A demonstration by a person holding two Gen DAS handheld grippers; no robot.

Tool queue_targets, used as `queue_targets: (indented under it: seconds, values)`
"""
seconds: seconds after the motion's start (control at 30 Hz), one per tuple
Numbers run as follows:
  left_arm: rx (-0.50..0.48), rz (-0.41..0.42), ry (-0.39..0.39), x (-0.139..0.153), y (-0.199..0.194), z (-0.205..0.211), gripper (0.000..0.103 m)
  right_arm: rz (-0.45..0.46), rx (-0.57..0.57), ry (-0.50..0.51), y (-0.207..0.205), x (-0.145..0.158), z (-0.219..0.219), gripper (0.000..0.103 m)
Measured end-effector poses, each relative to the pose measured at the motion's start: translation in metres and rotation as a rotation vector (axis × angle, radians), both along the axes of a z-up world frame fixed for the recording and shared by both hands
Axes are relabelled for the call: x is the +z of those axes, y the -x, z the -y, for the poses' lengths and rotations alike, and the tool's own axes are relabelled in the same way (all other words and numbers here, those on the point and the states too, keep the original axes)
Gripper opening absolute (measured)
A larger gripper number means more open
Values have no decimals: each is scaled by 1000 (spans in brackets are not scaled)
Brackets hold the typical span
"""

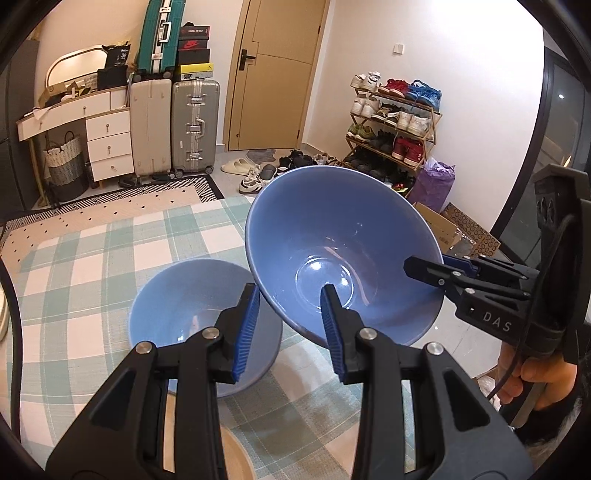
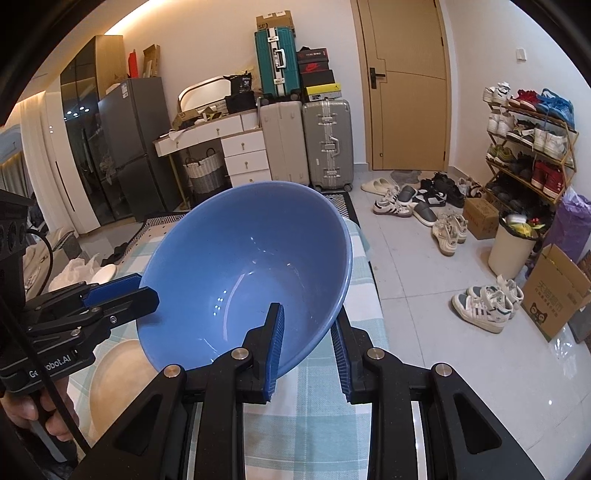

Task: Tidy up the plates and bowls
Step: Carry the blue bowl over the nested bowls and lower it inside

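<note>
Both pictures are bright and sharp, with no blur. Warm light comes from above, and a glowing strip runs along the ceiling far behind the tongs. Small white shiny spots sit inside the big blue bowl [image 1: 343, 254] between the tongs. Edges bend round, and corners go black

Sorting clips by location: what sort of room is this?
Probably a home's entryway-cum-living area: a loaded shoe rack beside the door, stacked suitcases, a fridge.

"DAS" on right hand-held gripper [image 1: 424, 271], "SF" on box [image 2: 275, 19]
</note>
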State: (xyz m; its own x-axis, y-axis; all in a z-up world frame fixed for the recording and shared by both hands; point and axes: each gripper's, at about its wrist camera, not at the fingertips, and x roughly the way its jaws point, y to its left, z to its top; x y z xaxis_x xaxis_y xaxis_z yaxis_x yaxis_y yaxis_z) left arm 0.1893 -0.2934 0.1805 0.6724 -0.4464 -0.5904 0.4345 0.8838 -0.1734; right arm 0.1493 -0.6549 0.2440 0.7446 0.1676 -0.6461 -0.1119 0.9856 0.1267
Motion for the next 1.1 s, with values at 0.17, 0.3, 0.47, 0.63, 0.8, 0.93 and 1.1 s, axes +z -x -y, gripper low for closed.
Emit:
queue_targets:
  seconds: [0.17, 0.3, 0.47, 0.63, 0.8, 0.93, 1.1]
  values:
    - [19, 12, -8, 15, 8, -14, 31, 13, 19, 7, -5, 11, -16, 26]
    - [39, 24, -9, 26, 13, -31, 31, 15, 35, 3, -10, 16, -26, 26]
    - [69, 32, -14, 36, 16, -46, 31, 22, 61, -7, -17, 22, -41, 26]
    - [103, 33, -20, 43, 21, -62, 31, 25, 92, -10, -27, 26, -56, 27]
    - [138, 20, -23, 44, 20, -71, 31, 20, 121, -13, -34, 23, -73, 27]
    - [155, 7, -22, 41, 13, -79, 31, 6, 141, -19, -42, 18, -83, 27]
    - [181, -15, -30, 32, 5, -87, 31, -11, 159, -20, -54, 8, -92, 27]
